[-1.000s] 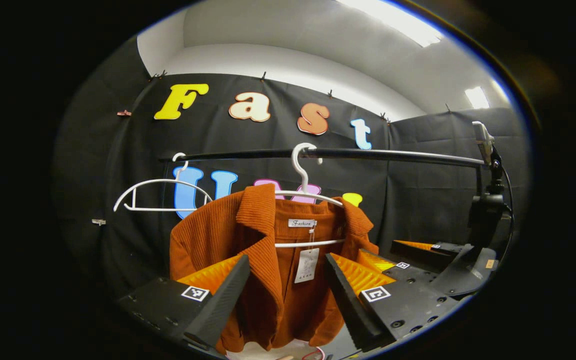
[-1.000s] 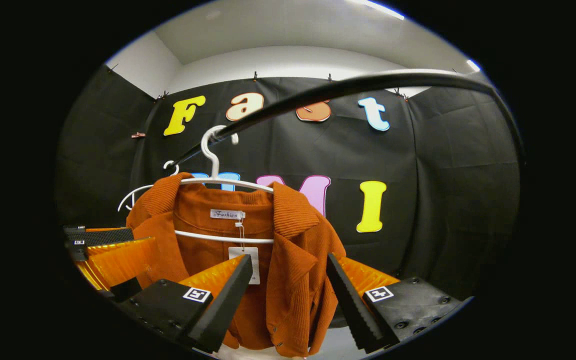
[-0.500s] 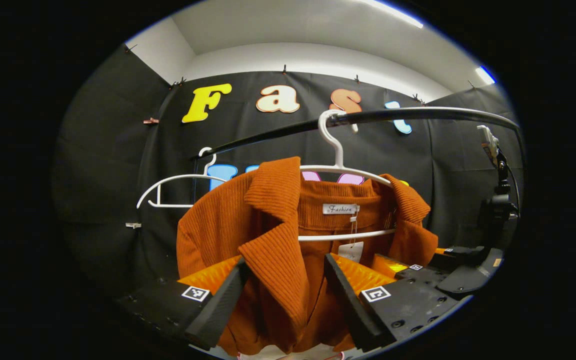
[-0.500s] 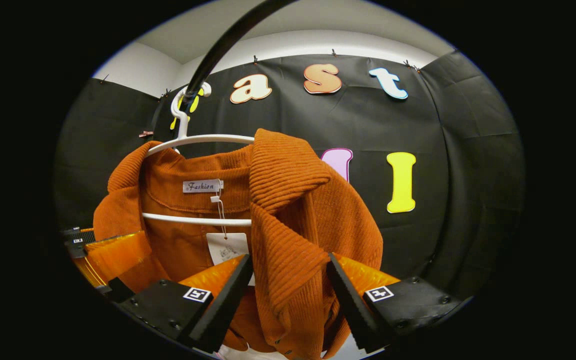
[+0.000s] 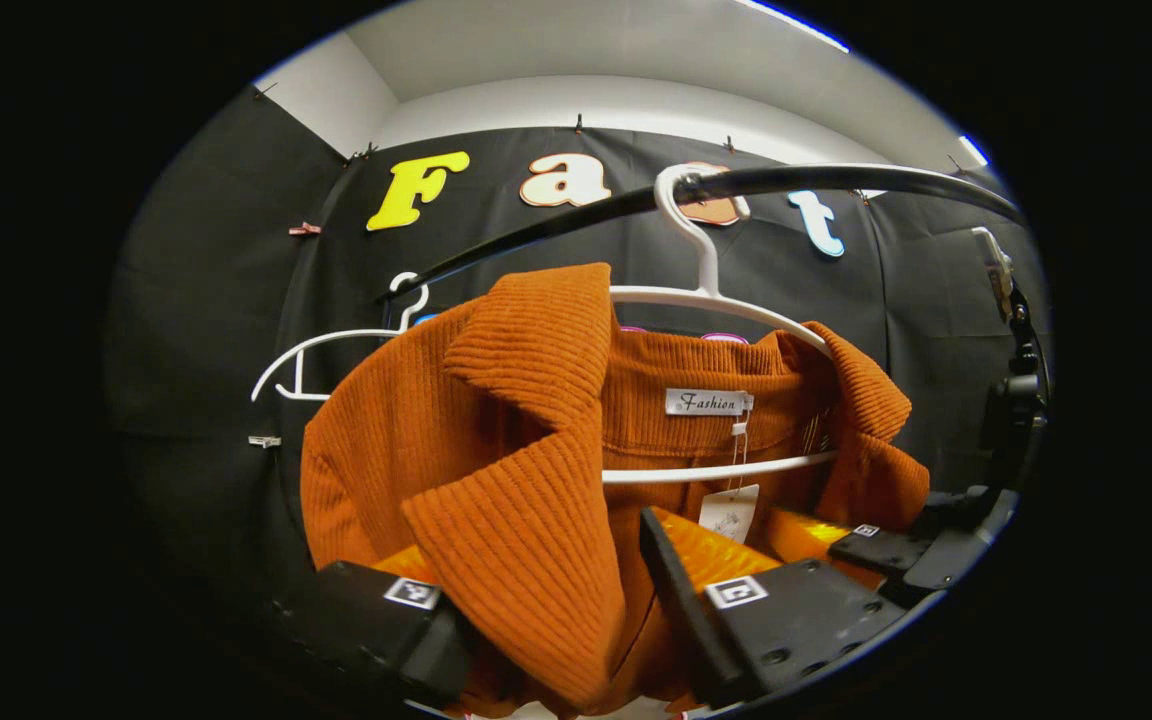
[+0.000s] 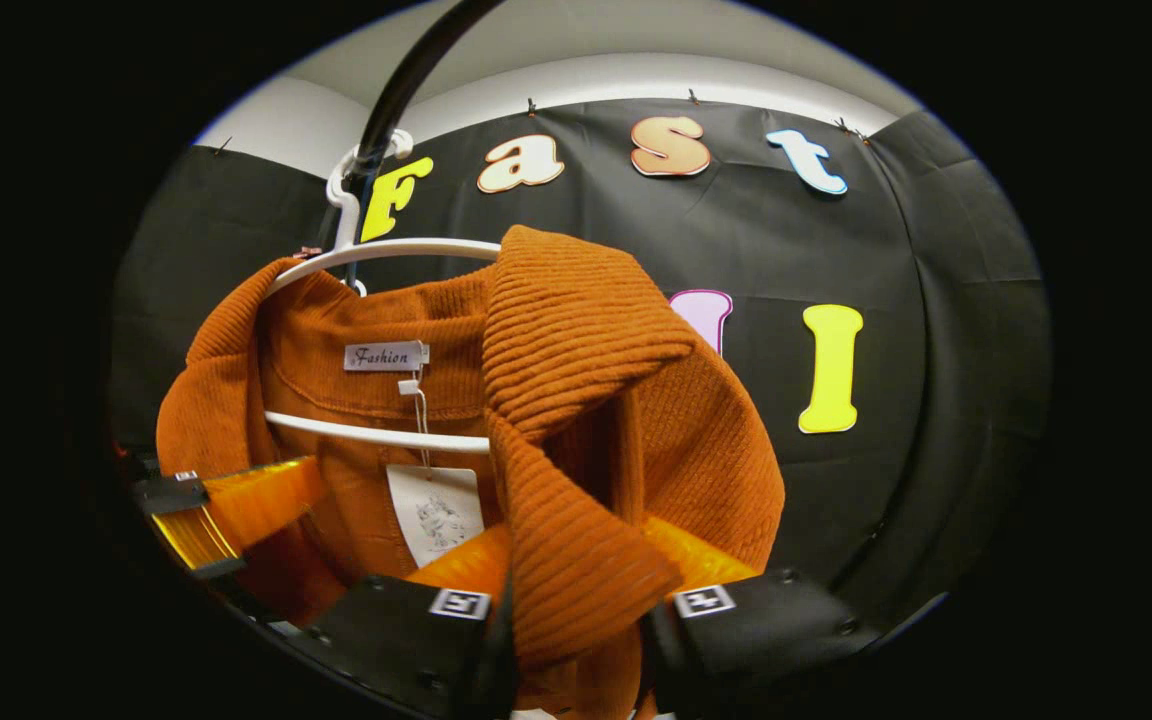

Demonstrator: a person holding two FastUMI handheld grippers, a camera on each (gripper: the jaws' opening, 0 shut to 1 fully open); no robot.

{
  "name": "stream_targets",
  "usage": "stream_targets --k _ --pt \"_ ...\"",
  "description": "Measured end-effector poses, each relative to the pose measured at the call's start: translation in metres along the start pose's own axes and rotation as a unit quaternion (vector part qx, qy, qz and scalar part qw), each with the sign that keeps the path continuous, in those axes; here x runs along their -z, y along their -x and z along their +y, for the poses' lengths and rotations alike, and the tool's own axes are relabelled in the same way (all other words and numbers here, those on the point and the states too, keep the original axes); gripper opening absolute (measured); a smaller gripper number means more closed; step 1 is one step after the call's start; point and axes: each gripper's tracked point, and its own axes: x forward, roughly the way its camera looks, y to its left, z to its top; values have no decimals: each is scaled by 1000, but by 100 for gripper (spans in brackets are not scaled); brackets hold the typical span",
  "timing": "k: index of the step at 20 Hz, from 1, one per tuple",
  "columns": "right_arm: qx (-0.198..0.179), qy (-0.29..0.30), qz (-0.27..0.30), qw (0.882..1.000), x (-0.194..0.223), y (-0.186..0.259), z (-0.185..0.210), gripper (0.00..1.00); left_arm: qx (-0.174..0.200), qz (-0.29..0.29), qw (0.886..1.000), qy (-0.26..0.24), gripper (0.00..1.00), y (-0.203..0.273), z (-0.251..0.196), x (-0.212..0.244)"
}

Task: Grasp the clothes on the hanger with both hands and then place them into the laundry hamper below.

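The orange jacket [image 5: 496, 470] hung on a white plastic hanger [image 5: 726, 300], and the hook of this hanger sat over a black round rail [image 5: 836, 180]; the hamper could not be seen, so nothing can be told about what it held. The cloth was a thick ribbed corduroy with wide folded lapels; a small white woven label [image 5: 706, 402] was sewn inside the collar, and a white paper tag [image 5: 729, 512] hung from it on a thin string. In the left gripper view, the left gripper [image 5: 546, 620] had its two black fingers on both sides of the near lapel, narrowed but with a gap on the right side, so it cannot be told whether it pressed the cloth. In the right gripper view, the right gripper [image 6: 576, 630] was closed tightly on the other lapel, both fingers pressing the ribbed fabric [image 6: 576, 560]. A second white hanger [image 5: 326, 345], without clothes, hung further along the rail; a black camera stand [image 5: 1016, 400] was at the rail's far end.
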Motion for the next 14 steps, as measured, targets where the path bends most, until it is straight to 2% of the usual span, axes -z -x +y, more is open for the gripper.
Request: stream_targets --k 1,3,8,11,14 --pt "25 8 -4 1000 -3 1 -14 61 -22 2 1000 -2 48 -7 14 2" --pt "11 10 -9 1000 -6 -1 -18 47 -10 11 1000 8 8 -9 16 5" --pt "-6 -23 -21 999 -17 2 -36 14 -40 1 999 2 9 5 38 -5" --pt "-22 -42 -41 998 -32 7 -50 14 -64 -17 998 -9 9 15 54 -21" --pt "-17 -102 -74 992 -56 15 -77 14 -90 -47 995 -13 9 23 74 -46"
